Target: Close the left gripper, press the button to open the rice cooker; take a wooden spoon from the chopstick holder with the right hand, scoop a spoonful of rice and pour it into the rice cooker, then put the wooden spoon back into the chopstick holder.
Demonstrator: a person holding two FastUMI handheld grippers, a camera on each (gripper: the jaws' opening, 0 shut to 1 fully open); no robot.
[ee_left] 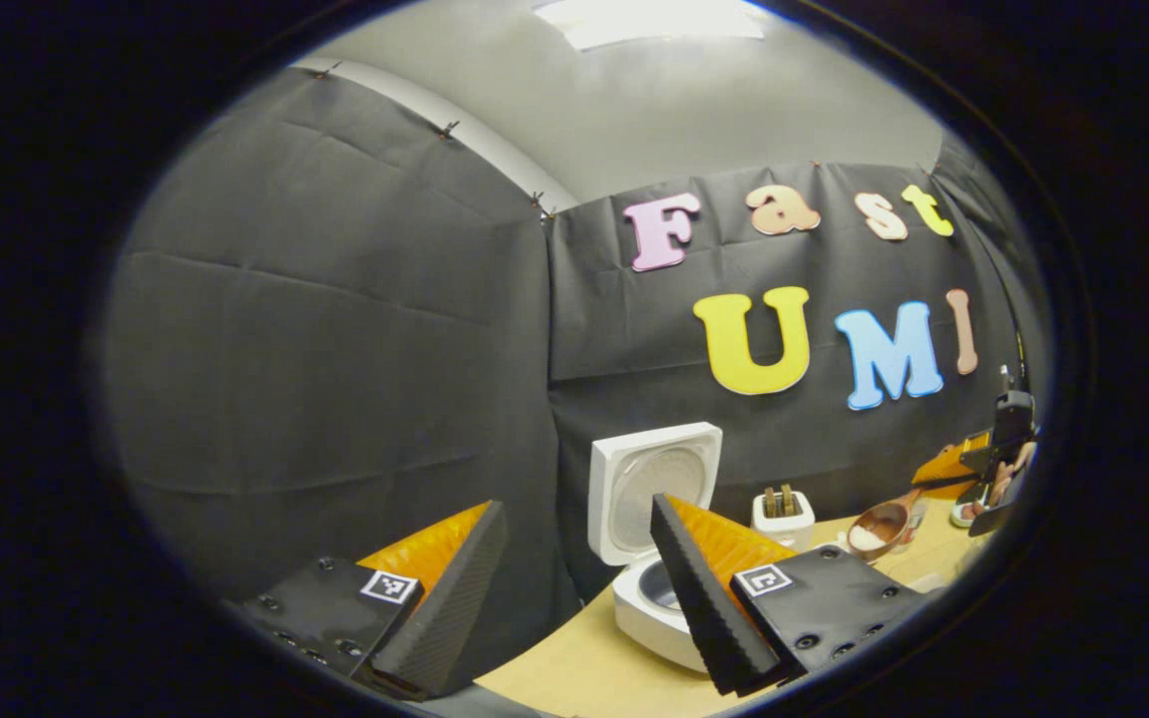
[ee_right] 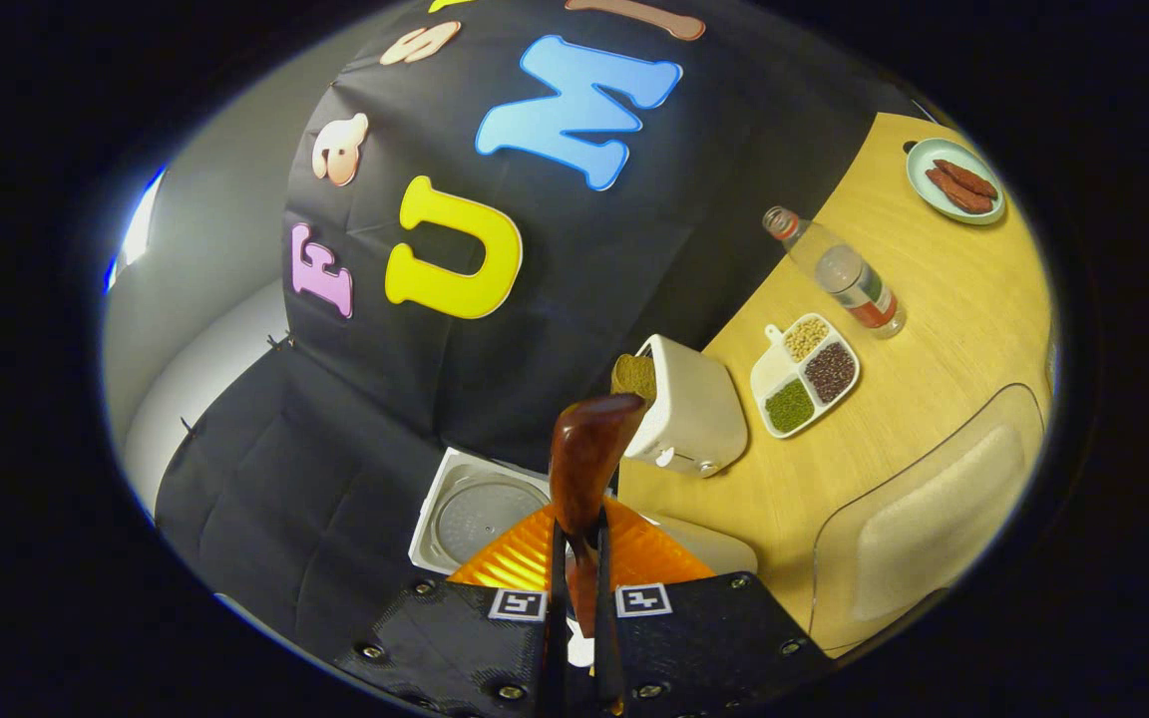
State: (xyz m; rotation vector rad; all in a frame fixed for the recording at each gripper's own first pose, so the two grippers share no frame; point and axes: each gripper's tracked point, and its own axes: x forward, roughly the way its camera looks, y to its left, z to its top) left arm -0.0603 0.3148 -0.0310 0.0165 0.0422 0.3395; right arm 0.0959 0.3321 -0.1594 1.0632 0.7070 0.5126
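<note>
While lid-up, spoon between fingers

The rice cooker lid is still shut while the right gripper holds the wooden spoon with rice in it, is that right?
Not quite. The rice cooker lid stands open, as the left gripper view shows. The rest holds: the right gripper is shut on the wooden spoon, and the same view shows rice in its bowl.
</note>
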